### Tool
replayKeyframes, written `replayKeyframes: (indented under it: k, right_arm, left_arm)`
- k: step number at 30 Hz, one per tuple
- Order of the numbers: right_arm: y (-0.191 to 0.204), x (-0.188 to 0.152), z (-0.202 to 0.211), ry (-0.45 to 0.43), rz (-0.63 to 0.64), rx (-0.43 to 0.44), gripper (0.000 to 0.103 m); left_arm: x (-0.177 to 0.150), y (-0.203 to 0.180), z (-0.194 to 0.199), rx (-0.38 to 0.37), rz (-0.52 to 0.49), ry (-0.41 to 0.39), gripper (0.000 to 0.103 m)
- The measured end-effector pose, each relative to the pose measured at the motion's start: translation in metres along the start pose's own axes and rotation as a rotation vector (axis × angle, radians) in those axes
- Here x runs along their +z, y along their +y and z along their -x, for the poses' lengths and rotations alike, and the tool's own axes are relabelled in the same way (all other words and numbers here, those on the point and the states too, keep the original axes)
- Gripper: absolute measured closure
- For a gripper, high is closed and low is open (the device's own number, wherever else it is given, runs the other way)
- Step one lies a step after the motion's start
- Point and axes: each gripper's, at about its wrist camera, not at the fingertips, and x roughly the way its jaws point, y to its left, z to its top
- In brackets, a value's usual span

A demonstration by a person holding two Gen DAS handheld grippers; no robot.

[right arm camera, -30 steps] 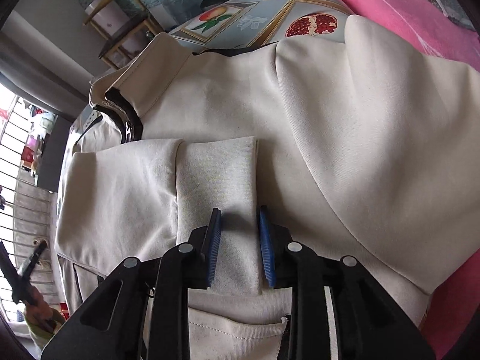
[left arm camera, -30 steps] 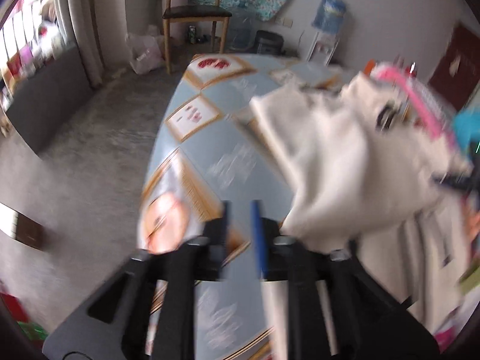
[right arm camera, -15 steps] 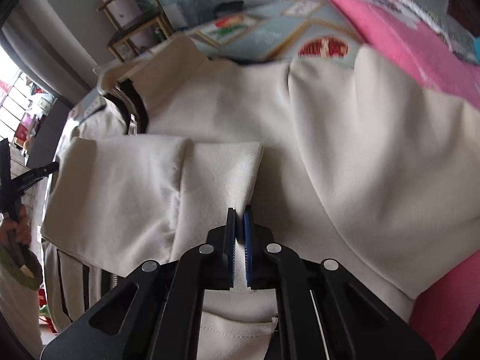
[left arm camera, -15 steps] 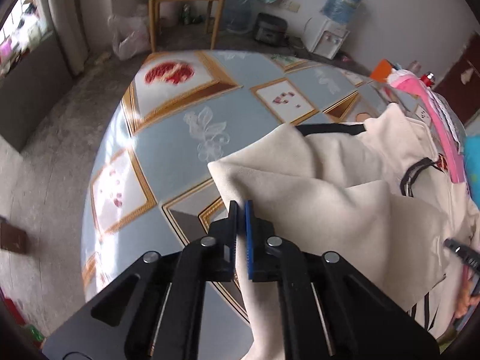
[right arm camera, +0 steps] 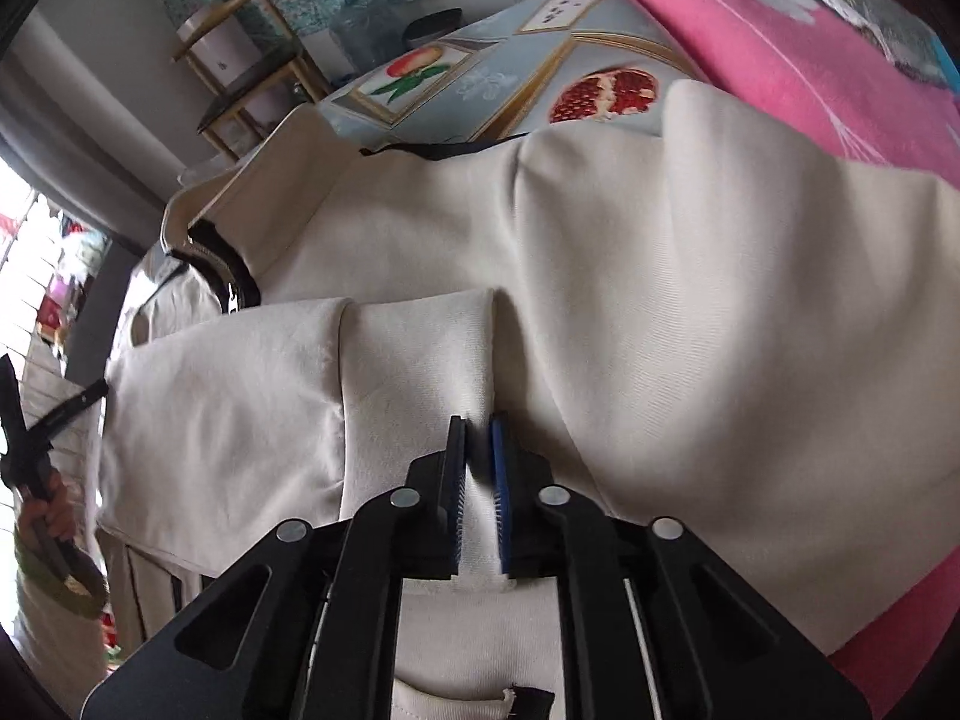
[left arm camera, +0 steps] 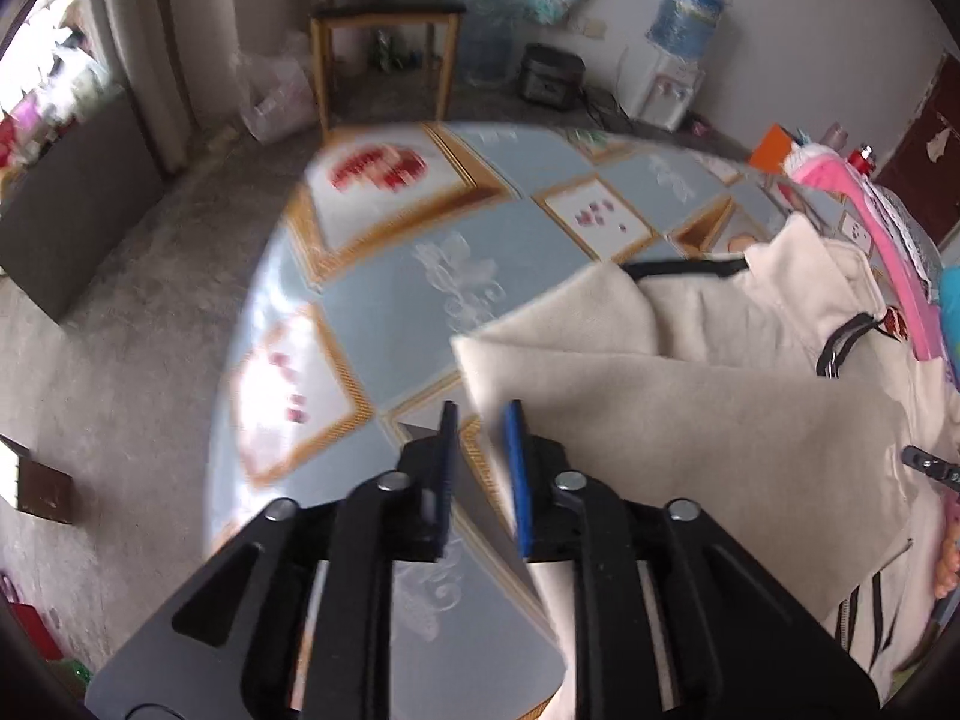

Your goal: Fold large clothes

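While the cream cotton jacket with black zip trim (left arm camera: 690,420) lies spread over the blue tablecloth with gold-framed fruit pictures (left arm camera: 420,276), filling the right half of the left wrist frame, the left gripper (left arm camera: 480,414) is seen at the lower centre with its jaws opening and only tablecloth between them; the corner of the folded-over panel sits just right of the blue pad, seemingly touching it, though motion blur leaves this uncertain. In the right wrist view, the jacket (right arm camera: 660,300) covers the centre, a pink blanket (right arm camera: 780,60) running along the upper right. The right gripper (right arm camera: 478,438) is at the lower centre, its jaws opening, with the ribbed cuff (right arm camera: 414,408) of the folded sleeve between them but apparently no longer pinched. The sleeve's long axis runs left to right across the frame, from the cuff towards the left gripper (right arm camera: 24,438) at the left edge, so the right gripper is judged nearer to the cuff for any further tuck.
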Motion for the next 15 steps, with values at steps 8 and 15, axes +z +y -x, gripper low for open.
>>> replayKeyframes:
  k: [8,15]
  right_arm:
    - [0.032,-0.022,0.032,-0.061,0.157,-0.076,0.067]
    - [0.031,-0.04,0.009,-0.005,0.21,-0.156,0.067]
  left_arm:
    - [-0.069,-0.049,0.045,-0.031,-0.32,0.061,0.083]
    - [-0.121,-0.057,0.042,0.091,-0.425,0.039,0.079]
